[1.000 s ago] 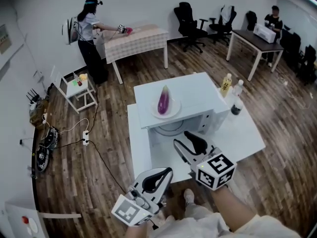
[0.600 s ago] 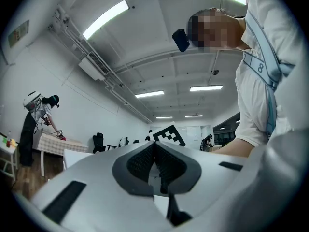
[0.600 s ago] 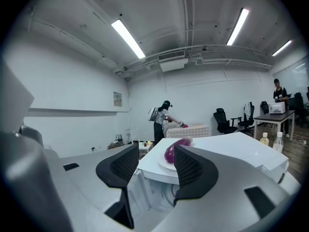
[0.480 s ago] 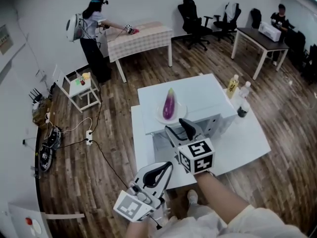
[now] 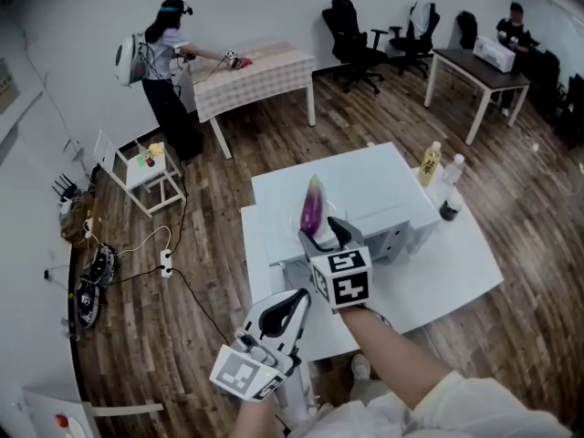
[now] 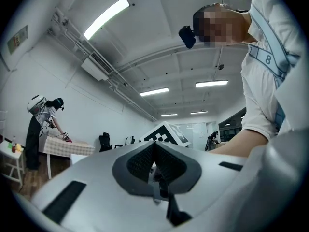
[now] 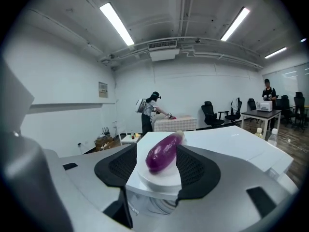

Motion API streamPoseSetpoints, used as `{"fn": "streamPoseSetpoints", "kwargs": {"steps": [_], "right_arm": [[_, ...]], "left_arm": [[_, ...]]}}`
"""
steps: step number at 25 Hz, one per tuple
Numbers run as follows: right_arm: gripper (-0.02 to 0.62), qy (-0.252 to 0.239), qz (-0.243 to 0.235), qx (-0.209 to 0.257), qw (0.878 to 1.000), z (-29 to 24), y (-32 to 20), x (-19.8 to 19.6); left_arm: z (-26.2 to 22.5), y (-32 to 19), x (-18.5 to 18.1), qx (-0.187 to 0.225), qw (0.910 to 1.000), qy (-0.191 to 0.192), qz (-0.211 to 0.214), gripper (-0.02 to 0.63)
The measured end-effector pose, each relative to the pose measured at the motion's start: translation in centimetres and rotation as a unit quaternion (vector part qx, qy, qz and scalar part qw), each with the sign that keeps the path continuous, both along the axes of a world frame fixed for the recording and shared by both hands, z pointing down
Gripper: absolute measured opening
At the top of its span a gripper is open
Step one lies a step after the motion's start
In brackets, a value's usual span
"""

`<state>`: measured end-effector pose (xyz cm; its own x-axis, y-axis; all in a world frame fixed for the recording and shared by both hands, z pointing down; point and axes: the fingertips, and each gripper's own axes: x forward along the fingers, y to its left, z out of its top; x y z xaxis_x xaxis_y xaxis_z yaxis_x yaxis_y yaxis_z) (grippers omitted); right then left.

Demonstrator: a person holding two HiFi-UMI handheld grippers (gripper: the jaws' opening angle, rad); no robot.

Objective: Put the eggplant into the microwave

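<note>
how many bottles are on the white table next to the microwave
3. A yellow bottle stands beside the microwave, a clear bottle just right of it, and a dark bottle nearer the camera, all on the white table. None seems hidden.

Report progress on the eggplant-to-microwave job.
Done: the microwave door looks open, with the turntable visible inside. In hand: the right gripper, its jaws just opened wide, lines up on the eggplant, which lies ungripped on a plate atop the microwave. Left to do: grasp, lift, place inside. The left gripper is shut, empty and held back.
</note>
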<state>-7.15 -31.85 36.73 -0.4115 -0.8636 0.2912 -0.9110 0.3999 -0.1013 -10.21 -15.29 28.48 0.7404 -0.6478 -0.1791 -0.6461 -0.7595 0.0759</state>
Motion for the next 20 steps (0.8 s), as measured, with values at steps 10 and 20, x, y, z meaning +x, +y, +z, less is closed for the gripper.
{"fn": "streamPoseSetpoints", "kwargs": {"steps": [10,20], "right_arm": [[0.265,0.02,0.03,-0.053,0.998,2.2,-2.1,-0.9],[0.238,0.039,0.044,-0.067,0.996,3.7,-2.3,0.0]], "left_arm": [[1.2,-2.5,-1.3,-0.016,0.9996,-0.011,-0.022,0.002],[1.4,-2.7,-1.4,-0.018,0.9995,-0.008,-0.023,0.002]]}}
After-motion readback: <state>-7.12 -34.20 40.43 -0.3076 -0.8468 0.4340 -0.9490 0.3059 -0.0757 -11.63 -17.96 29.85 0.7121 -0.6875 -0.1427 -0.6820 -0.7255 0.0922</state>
